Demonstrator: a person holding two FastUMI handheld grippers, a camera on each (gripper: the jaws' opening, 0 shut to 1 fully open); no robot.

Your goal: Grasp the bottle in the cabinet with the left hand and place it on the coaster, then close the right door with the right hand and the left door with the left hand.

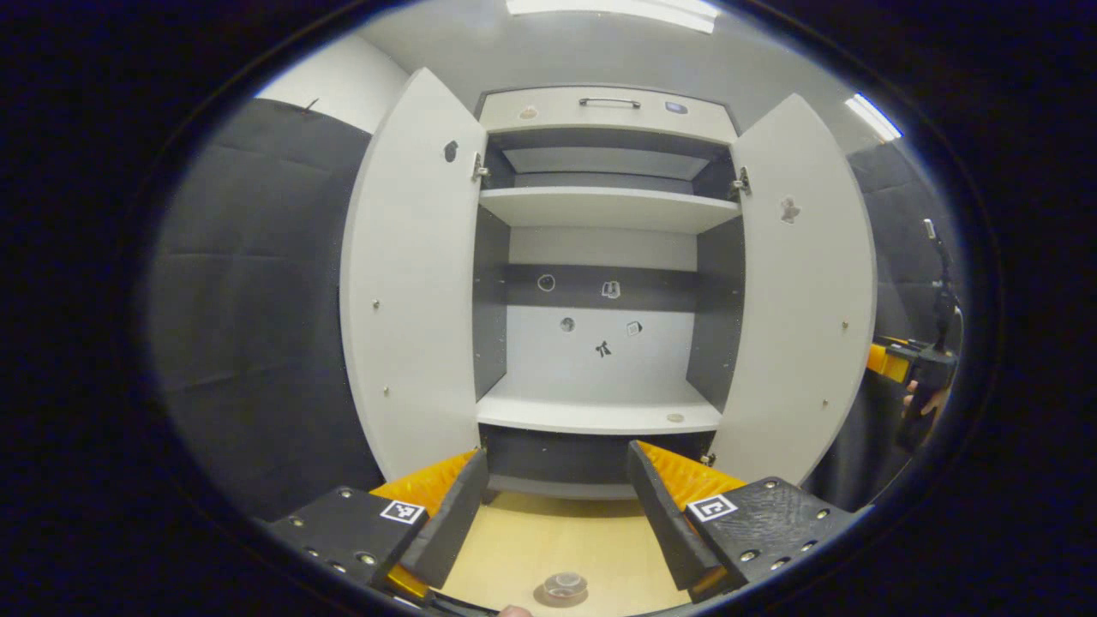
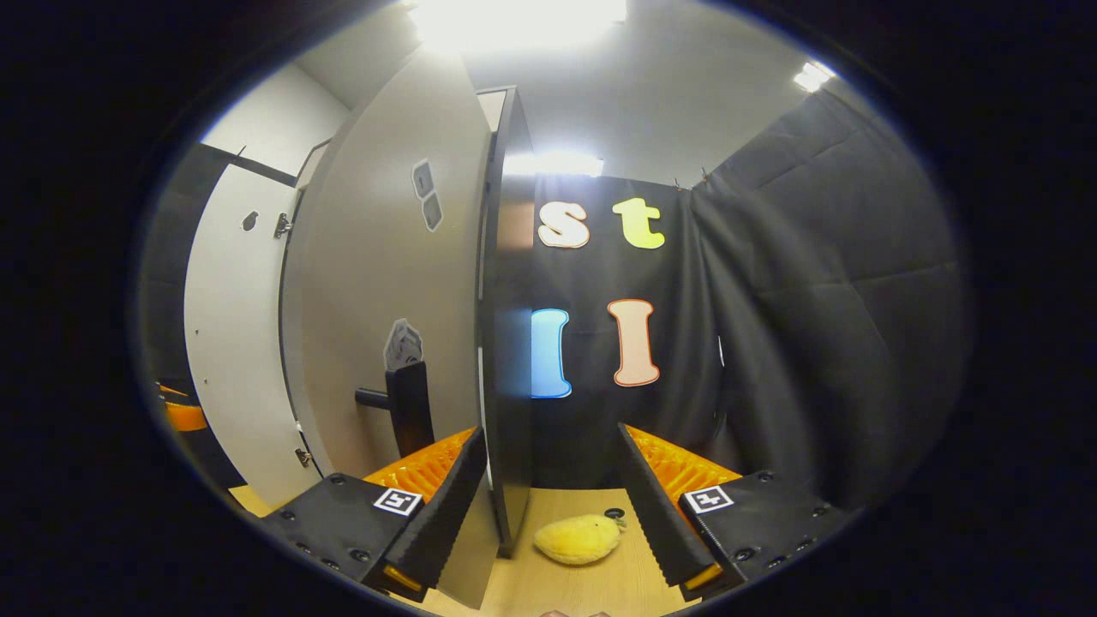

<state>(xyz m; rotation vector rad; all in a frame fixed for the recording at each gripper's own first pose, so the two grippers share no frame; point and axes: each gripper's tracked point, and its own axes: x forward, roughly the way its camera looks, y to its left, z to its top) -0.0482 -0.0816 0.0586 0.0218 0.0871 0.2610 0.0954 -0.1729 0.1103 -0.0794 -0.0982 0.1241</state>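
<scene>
1. Left gripper (image 1: 557,506): jaws wide apart, empty, facing the open cabinet (image 1: 600,257); bottle top (image 1: 566,585) low on the table.
2. Right gripper (image 2: 548,506): jaws spread, straddling the right door (image 2: 506,343) edge, not clamped.
3. Door looks rigid and light; push the panel flat.

Cabinet (image 1: 600,257) behind table (image 1: 548,540), doors apart.

Each gripper is showing the same build: the left gripper (image 1: 557,506) and the right gripper (image 2: 548,506) are both carrying two wedge-shaped fingers with ribbed inner faces, mounted on dark textured blocks — each block dotted with round screws and wearing a small square black-and-white marker tag. Off at the edge of the left gripper view, a hand (image 1: 924,396) is wrapping a dark handle.
</scene>
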